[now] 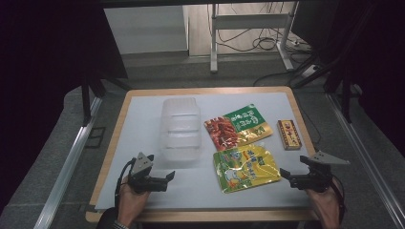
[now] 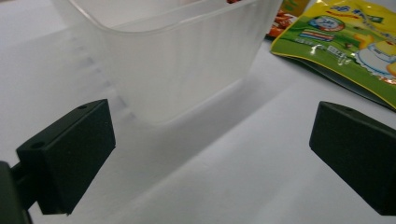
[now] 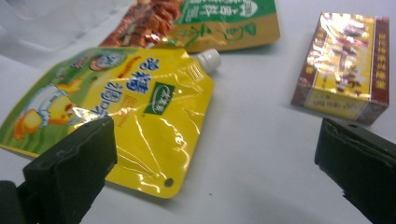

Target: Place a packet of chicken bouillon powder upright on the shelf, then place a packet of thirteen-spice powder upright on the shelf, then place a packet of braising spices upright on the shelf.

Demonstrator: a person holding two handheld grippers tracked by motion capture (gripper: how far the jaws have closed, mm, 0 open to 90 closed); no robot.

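Glossy yellow pouch (image 3: 116, 107) (crinkled) beside frosted ribbed tub (image 2: 168, 56); both grippers' jaws apart.

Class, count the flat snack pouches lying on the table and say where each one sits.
2. The yellow spouted pouch lies nearer the person, right of the clear plastic container. The green and red pouch lies just beyond it, left of the small box. None looks hidden.

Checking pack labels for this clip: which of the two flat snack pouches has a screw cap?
The yellow pouch, nearer the person. A white spout cap sits at its corner; the green-and-red pouch behind it shows none.
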